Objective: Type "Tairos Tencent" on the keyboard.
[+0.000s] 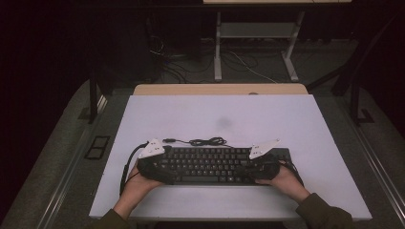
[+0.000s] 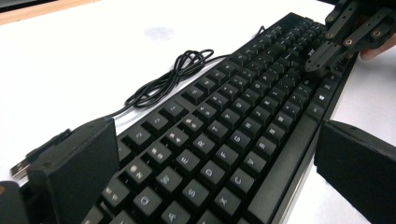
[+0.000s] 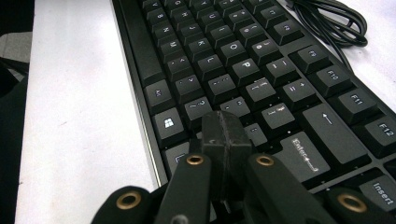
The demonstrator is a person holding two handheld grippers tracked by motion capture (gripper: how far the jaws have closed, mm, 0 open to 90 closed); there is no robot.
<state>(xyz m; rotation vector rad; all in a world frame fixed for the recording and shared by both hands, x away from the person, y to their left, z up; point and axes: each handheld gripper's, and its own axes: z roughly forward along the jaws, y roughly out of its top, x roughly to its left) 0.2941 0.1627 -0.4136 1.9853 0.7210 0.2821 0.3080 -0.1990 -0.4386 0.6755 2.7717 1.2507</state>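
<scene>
Two handheld grippers over one black keyboard (image 1: 217,165) lying near the front of a white table (image 1: 215,119), left gripper (image 2: 210,163) spread wide astride its left end, right gripper (image 3: 223,135) pressed together, empty, tips above right-side keys, coiled cable (image 1: 203,141) just behind.

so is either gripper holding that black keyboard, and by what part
Neither visibly holds it. The left gripper stands open astride the black keyboard's left end, pads apart from it; the right gripper is shut, tip over the keys.
</scene>
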